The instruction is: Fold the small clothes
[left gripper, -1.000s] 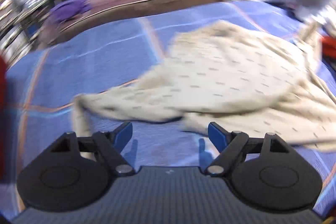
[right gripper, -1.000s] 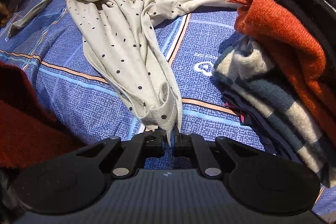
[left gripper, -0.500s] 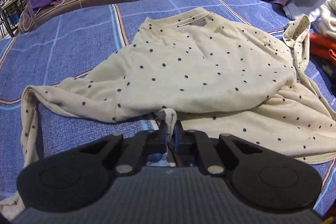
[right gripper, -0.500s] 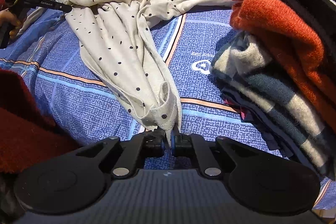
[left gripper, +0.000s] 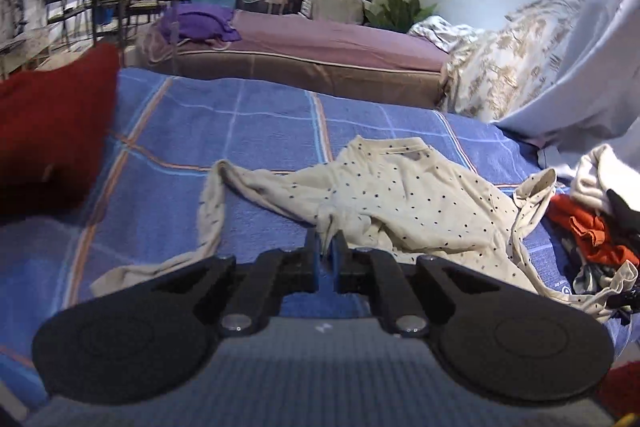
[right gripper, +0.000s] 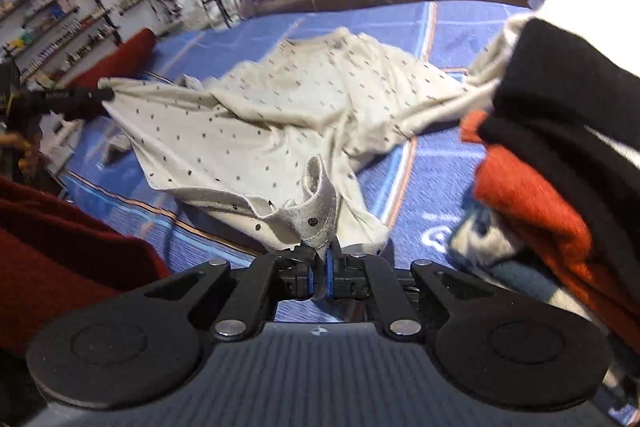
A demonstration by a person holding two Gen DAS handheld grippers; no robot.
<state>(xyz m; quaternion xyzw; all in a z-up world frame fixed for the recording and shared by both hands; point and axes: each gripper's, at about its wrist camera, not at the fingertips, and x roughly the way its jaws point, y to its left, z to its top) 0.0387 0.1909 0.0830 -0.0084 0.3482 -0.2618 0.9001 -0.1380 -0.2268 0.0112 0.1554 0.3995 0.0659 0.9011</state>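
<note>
Cream cotton with small dark dots, the long-sleeved shirt [left gripper: 404, 199] lies partly lifted over the blue checked bedspread [left gripper: 168, 155], and it is now held at two places. A second ago the left gripper [left gripper: 326, 259] hung with its fingers spread in front of the cloth; half a second ago they had closed on a fold near the side seam, and now they pinch that fold and have raised it, so the view tilts up towards the purple-covered bed [left gripper: 320, 47] behind. The right gripper [right gripper: 322, 267] has kept its fingers pressed on the ribbed hem corner [right gripper: 318, 211] throughout, and it too has come up, so the lower body of the shirt, which lay bunched in a narrow rope before, is spread in a broad sheet between the two grips. That suggests the step in hand is stretching the garment flat before any fold is made. One sleeve [left gripper: 208, 211] trails loose on the bedspread, and the other runs towards the pile of knitwear [right gripper: 560, 147] at the right, where it may snag.
</note>
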